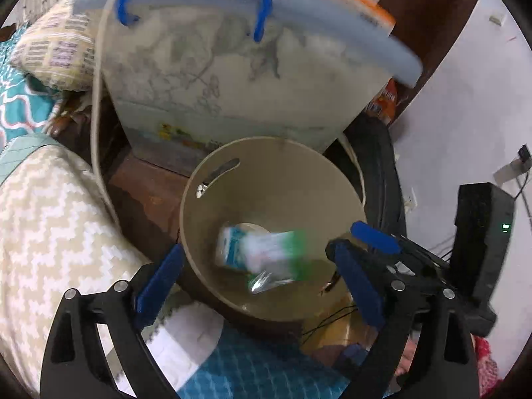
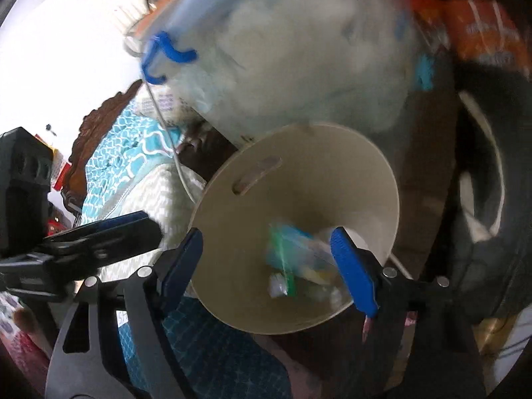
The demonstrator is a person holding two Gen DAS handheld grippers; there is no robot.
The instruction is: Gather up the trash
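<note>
A round beige bin (image 1: 282, 179) stands on the floor beside the bed, and it also fills the middle of the right wrist view (image 2: 316, 173). Inside it are a blurred white and green packet (image 1: 276, 252), a teal and white carton (image 1: 229, 246) and a shiny wrapper (image 1: 262, 281); the right wrist view shows this trash (image 2: 292, 256) as one smeared heap. My left gripper (image 1: 257, 249) is open above the bin's near rim with nothing between its pads. My right gripper (image 2: 266, 236) is open over the bin too, touching none of the trash.
A translucent storage box (image 1: 216, 76) with a blue handle leans right behind the bin. A bed with a chevron blanket (image 1: 50, 216) lies to the left, and a black tyre-like ring (image 1: 379, 173) to the right. A black device (image 1: 482, 226) with a green light stands on the white floor.
</note>
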